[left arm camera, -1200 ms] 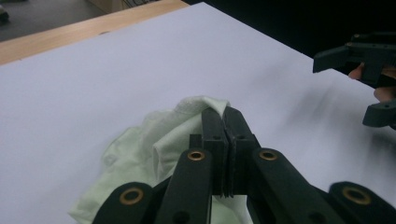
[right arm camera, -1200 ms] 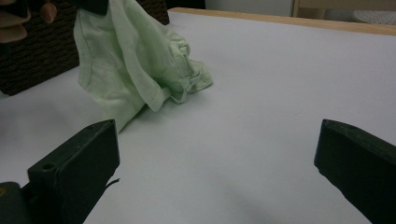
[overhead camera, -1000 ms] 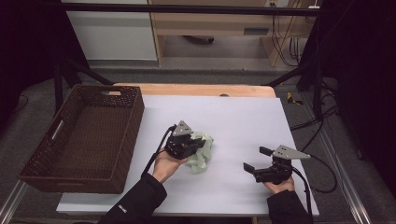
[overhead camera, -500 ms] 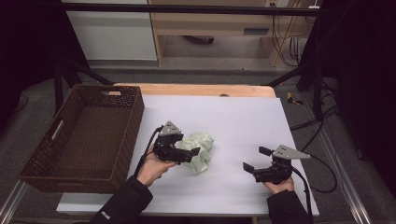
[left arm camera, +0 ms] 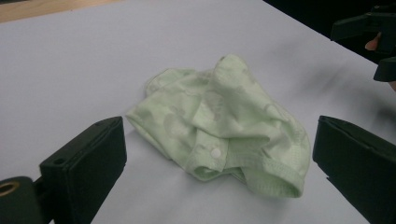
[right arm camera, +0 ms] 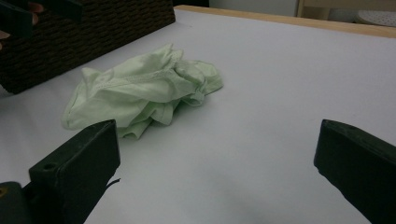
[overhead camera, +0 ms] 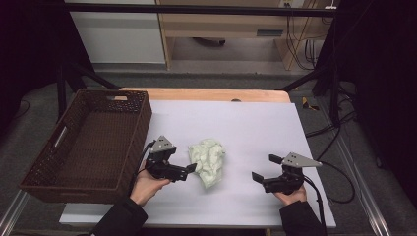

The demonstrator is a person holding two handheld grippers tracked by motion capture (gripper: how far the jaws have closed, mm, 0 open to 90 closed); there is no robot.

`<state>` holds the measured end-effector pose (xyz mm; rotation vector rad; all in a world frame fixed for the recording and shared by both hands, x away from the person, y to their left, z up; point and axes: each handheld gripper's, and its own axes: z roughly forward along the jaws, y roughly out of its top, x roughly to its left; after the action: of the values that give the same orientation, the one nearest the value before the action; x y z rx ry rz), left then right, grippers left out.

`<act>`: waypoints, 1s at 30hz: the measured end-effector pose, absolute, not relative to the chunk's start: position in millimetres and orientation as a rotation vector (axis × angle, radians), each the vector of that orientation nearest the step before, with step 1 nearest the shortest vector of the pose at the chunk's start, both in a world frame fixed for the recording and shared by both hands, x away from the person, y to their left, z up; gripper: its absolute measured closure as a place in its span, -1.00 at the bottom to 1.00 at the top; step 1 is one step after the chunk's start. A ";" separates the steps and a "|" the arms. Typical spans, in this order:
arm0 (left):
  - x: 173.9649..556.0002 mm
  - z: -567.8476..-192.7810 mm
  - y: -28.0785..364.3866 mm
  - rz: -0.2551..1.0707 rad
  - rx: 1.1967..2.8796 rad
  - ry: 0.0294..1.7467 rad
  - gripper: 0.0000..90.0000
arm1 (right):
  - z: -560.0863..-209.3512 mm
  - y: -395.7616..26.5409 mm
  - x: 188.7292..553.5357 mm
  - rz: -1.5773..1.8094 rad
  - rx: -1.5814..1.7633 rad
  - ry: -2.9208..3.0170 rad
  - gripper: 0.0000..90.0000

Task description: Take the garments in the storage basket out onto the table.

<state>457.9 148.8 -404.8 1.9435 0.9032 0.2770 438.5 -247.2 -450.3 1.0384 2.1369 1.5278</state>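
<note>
Two grippers flank a crumpled pale green garment [overhead camera: 208, 160] on the white table [overhead camera: 255, 123] in the high view. The garment lies loose near the middle of the sheet. The left gripper [overhead camera: 192, 169] sits just beside the garment's left edge, jaws pointed at it; they have just been opening and now stand wide, with nothing pinched between them. The right gripper [overhead camera: 260, 168] rests well apart on the garment's right, its jaws also spread and empty. A brown wicker basket [overhead camera: 54, 147] stands to the left of the garment, beyond the left gripper, at the table's left edge.

In the left gripper view, the garment [left arm camera: 224, 126] lies flat on the table ahead of the two black jaws, which stand far apart at either side and touch no cloth. A small white snap button shows on its near fold. Past the garment, at the upper right, part of the other gripper [left arm camera: 373, 37] appears.

In the right gripper view, the garment [right arm camera: 144, 88] lies ahead and toward the left jaw, clear of both released jaws. Behind the garment runs the basket's woven wall [right arm camera: 93, 32].
</note>
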 end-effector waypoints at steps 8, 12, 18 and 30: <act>449.7 -424.0 161.0 0.274 1.917 0.927 -0.92 | -447.7 -234.6 438.1 1.522 1.045 2.157 -0.97; 448.5 -431.8 162.4 0.280 1.917 0.934 -0.89 | -446.8 -226.1 437.7 1.533 1.037 2.173 -0.96; 451.3 -440.4 162.9 0.284 1.922 0.944 -0.89 | -447.6 -210.2 437.3 1.521 1.039 2.202 -0.95; 460.8 -453.6 160.3 0.312 1.983 0.936 -0.62 | -450.9 -172.5 437.5 1.531 1.014 2.277 -0.90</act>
<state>460.8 160.3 -453.6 1.9834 0.9358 0.3119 437.5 -172.5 -450.9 1.0137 2.2774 1.5314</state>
